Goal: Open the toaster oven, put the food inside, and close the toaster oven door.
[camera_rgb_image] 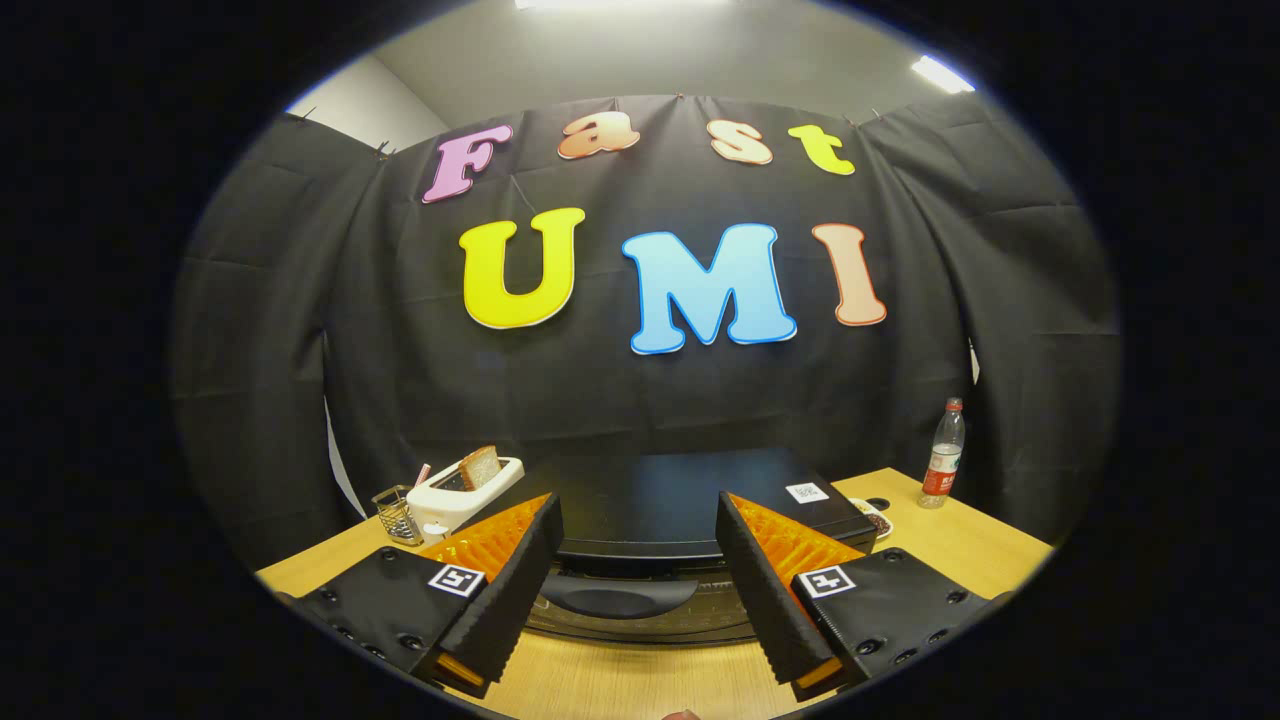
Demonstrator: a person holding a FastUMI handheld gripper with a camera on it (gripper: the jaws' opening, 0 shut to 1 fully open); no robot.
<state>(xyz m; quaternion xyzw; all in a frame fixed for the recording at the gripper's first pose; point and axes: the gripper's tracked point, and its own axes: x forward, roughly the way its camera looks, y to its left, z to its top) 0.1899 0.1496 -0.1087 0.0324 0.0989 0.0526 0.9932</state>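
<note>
A black toaster oven [680, 500] sits on the wooden table [640, 685] just ahead of my fingers, seen from above its top. Its door is up and shut, with the curved handle [615, 598] showing between my fingers, low on the front. My gripper [637, 550] is open, the two fingers spread wide to either side of the handle with nothing between them and touching nothing. A slice of toast [481, 466] stands in a white pop-up toaster [455, 495] beyond the left finger, to the oven's left.
A small wire basket [397, 513] stands left of the white toaster. A plastic water bottle [942, 455] with a red label stands at the far right of the table, with a small dish [874, 518] beside the oven's right side.
</note>
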